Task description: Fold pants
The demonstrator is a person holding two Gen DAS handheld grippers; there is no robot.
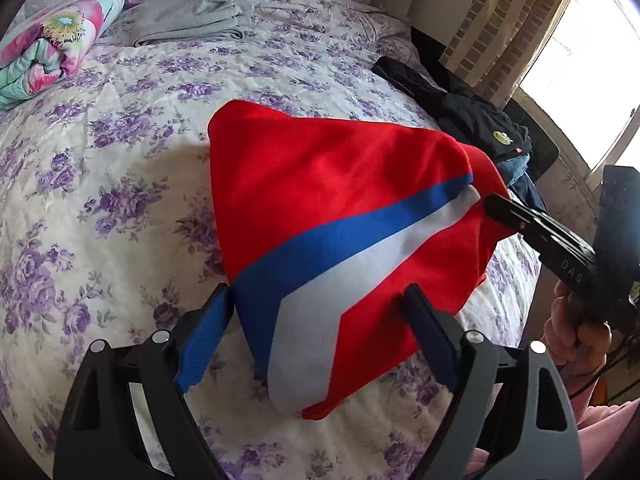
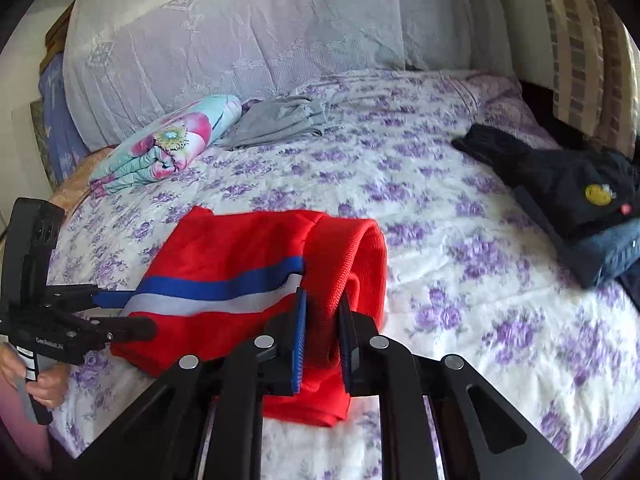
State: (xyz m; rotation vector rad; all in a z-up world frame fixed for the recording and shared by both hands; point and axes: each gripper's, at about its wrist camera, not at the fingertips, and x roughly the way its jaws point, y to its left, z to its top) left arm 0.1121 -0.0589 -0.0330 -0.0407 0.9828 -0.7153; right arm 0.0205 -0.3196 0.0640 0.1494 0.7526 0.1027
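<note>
at the bottom centre of the right wrist view, the right gripper (image 2: pixel 322 320) is clenched on a rolled red fold of the pants (image 2: pixel 224 260), blue pads pressing the knit fabric from both sides. the fold loops up and over toward 12 o'clock from the jaws, and more red cloth hangs below them at 6 o'clock. at 9 o'clock the left gripper (image 2: pixel 124 312) comes in from the frame edge, jaws spread wide, one finger above and one below the pants' near end, not pinching anything. a hand (image 2: pixel 40 380) wraps its handle at lower left.

in the left wrist view the left gripper (image 1: pixel 320 320) stands wide apart, released, with the striped end of the pants lying between its fingers; can't tell if the pads touch cloth. pants are red with a blue and a white stripe, lying mid-bed, spreading toward 12 o'clock. the right gripper (image 1: pixel 490 202) bites the pants' far corner at 3 o'clock, the right hand (image 1: pixel 576 328) on its grip below.

surface is a bed with a white quilt (image 2: pixel 440 240) printed in purple flowers, slightly rumpled. at 10 o'clock a folded floral blanket (image 2: pixel 172 140), pink and teal; just beside it at 11 o'clock grey folded clothes (image 2: pixel 284 120). at 2 to 3 o'clock a dark clothes pile (image 2: pixel 576 192) with a yellow badge, at the bed edge. pale lilac lace-covered headboard or pillows (image 2: pixel 240 40) at 12. striped curtain (image 1: pixel 500 20) and bright window (image 1: pixel 592 60) at 1 to 2 o'clock in the left view.
</note>
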